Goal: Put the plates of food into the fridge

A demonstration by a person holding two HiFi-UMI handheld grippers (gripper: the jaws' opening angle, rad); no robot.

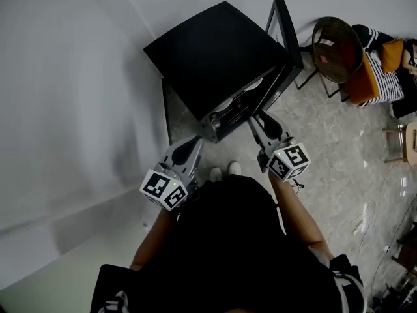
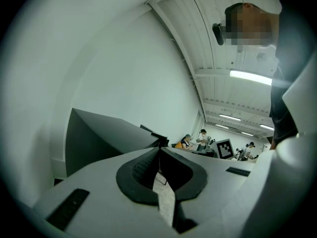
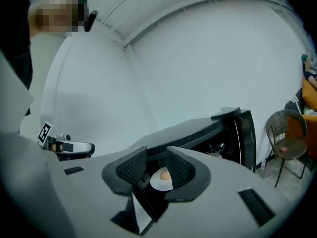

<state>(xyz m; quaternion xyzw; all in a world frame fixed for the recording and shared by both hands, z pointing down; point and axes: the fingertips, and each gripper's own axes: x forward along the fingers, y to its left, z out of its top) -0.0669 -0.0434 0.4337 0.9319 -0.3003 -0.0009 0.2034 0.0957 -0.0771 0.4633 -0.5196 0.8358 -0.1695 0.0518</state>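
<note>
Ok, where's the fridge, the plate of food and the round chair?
fridge [image 1: 215,51], head view, black top.
plate of food [image 3: 156,183], right gripper view, white rim.
round chair [image 1: 342,44], head view, brown seat.

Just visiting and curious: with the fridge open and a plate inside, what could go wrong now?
The right gripper, jaws apart, hangs close to the plate of food in the fridge; a bump might slide or tip it. The open door stands beside that gripper, so a swing could strike it.
</note>
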